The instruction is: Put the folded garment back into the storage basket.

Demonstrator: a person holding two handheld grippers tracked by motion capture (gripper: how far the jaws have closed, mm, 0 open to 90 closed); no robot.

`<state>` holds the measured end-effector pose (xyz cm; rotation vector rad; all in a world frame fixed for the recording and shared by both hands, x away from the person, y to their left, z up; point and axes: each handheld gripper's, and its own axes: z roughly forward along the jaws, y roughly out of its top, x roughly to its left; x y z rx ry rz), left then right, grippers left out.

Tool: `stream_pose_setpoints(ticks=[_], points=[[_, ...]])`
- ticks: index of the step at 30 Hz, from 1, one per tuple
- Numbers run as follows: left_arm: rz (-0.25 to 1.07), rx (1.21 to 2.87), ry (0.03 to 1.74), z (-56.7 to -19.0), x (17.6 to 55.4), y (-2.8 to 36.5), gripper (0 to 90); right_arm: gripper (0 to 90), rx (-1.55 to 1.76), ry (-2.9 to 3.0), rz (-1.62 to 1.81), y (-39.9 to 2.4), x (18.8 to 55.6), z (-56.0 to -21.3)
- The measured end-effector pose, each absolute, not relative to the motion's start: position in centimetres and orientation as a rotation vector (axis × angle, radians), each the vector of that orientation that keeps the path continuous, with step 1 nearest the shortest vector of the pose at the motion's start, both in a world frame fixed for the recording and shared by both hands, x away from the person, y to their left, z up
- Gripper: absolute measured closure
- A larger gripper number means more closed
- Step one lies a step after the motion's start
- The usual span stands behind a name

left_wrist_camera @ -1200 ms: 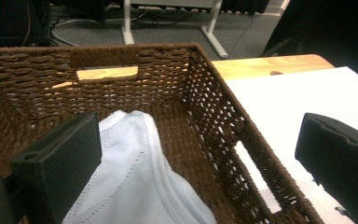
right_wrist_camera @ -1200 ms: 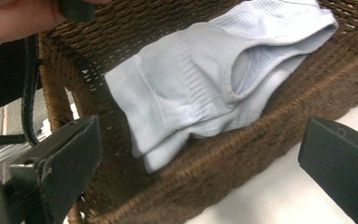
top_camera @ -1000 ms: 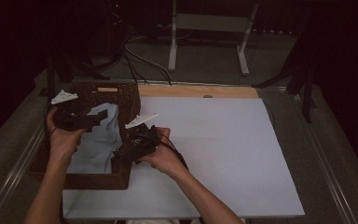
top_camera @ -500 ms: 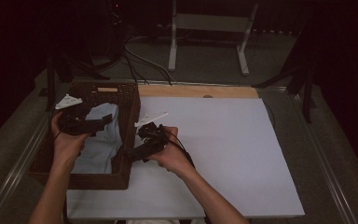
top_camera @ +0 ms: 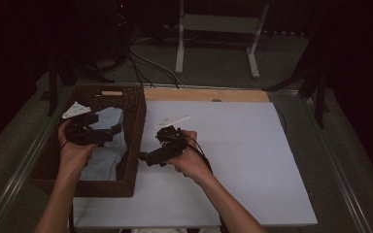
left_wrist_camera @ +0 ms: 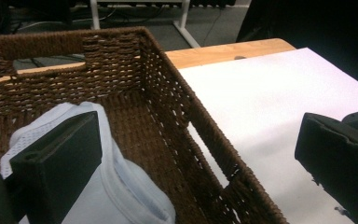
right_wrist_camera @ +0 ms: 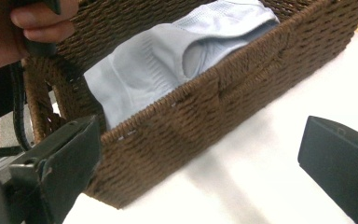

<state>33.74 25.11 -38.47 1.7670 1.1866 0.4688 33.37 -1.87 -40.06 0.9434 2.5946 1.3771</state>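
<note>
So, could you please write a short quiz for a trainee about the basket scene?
1. What lies inside the brown woven wicker basket?
2. True or false: the left gripper is over the basket, fingers open.
3. The right gripper is: A) inside the basket, B) outside it above the white table sheet, C) holding cloth.

Key: 1. A pale blue fabric garment. 2. True. 3. B.

Basket [top_camera: 131, 141]: dark brown woven wicker, plain weave throughout. Garment [right_wrist_camera: 168, 60] inside it, beyond the right gripper's jaws: pale blue, fine mesh texture, ribbed band at the edge. Table cover [top_camera: 233, 160] under the right gripper [top_camera: 143, 157]: plain white. Table edge [top_camera: 204, 94] beyond: light wood. Both grippers: black, left gripper [top_camera: 119, 128] with a pale grey plate.
</note>
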Motion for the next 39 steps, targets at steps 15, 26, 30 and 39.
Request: stream_pose_setpoints(ticks=[15,26,30,39], points=[[0.447,1.79,1.133,-38.7,32.4,23.4,2.2,0.0,0.999,2.545,1.377,-4.9,33.2,-41.1],[0.415,1.774,1.115,-39.3,31.3,22.8,2.2,0.0,1.016,2.504,1.364,-7.2,33.1,-41.3],[0.405,1.765,1.098,-39.4,30.7,22.5,2.2,0.0,1.026,2.485,1.375,-8.1,33.0,-41.2],[0.42,1.796,1.061,-39.9,29.6,21.6,2.2,0.0,1.043,2.446,1.39,-9.9,32.8,-41.0]])
